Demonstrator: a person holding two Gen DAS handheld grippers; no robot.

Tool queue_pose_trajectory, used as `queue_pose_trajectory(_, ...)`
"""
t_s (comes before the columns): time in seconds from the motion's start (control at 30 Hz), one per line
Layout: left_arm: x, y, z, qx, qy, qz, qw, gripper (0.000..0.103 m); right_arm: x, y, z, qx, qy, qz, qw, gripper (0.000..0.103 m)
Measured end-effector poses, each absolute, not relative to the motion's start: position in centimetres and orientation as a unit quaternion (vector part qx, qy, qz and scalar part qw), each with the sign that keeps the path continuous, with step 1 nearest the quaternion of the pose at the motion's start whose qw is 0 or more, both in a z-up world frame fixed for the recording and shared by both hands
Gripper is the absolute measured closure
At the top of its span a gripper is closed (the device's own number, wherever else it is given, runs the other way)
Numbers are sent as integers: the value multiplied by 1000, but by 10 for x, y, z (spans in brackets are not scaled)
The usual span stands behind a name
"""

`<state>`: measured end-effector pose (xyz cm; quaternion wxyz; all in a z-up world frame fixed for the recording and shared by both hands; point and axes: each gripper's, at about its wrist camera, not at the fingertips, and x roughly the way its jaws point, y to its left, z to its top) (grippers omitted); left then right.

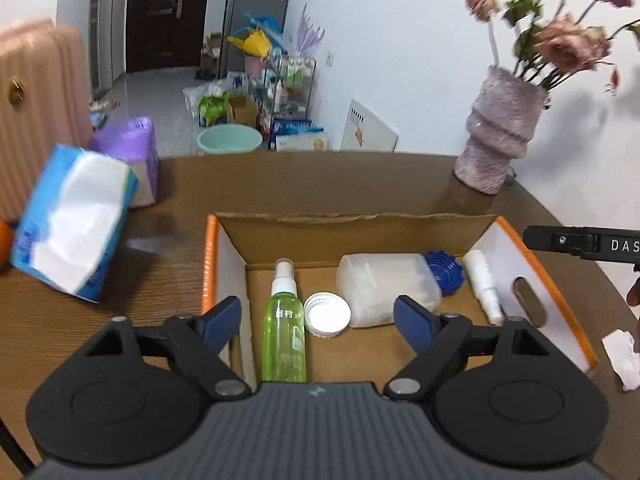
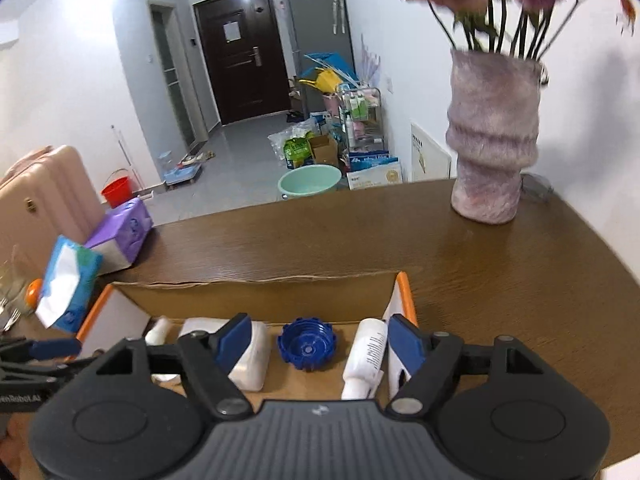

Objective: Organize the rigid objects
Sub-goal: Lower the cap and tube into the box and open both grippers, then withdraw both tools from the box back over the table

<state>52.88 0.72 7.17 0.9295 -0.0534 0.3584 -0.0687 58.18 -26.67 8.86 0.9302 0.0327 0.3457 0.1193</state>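
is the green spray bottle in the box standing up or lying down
Lying down. The green spray bottle lies flat on the floor of the cardboard box, nozzle pointing to the far wall, beside a white cap.

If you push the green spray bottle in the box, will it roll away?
Probably a little. The green spray bottle lies on its side and looks round, so a sideways push could roll it, though the white cap close beside it may stop it. It looks like thin, see-through plastic, so likely light and fairly stiff.
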Motion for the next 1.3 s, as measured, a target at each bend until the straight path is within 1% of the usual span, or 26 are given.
queue_pose_trajectory(0.13, 490, 3, 95, -33, 344, -62, 936, 13, 548, -273, 113, 20, 342, 125, 931, 22)
queue_pose_trajectory(0.27, 452, 1, 116, -21, 327, -53, 943, 9, 513, -280, 127, 10, 337, 138, 931, 19)
queue_pose_trajectory(0.47, 397, -4, 131, -13, 313, -35, 949, 7, 453, -291, 138, -4, 309, 159, 938, 17)
queue_pose_trajectory(0.57, 365, -14, 136, 8, 288, -31, 957, 0, 419, -295, 142, -29, 286, 164, 944, 16)
queue_pose_trajectory(0.67, 329, -27, 141, 35, 257, -33, 965, 0, 390, -301, 145, -43, 270, 172, 947, 14)
queue_pose_trajectory(0.8, 282, -40, 144, 39, 223, -40, 973, 0, 352, -306, 145, -57, 250, 181, 950, 13)
queue_pose_trajectory(0.9, 250, -41, 138, 28, 195, -36, 980, 0, 322, -308, 142, -68, 231, 189, 952, 12)
queue_pose_trajectory(0.97, 230, -39, 126, 10, 189, -15, 982, 0, 299, -309, 136, -72, 211, 196, 955, 5)
queue_pose_trajectory(1.03, 213, -36, 109, -6, 198, 7, 980, 0, 274, -309, 128, -76, 189, 202, 958, 2)
queue_pose_trajectory(1.17, 173, -27, 83, -43, 191, 39, 980, 0, 224, -304, 110, -93, 161, 215, 959, 1)
queue_pose_trajectory(1.3, 128, -10, 66, -50, 171, 78, 981, 0, 160, -300, 82, -95, 122, 212, 965, 0)
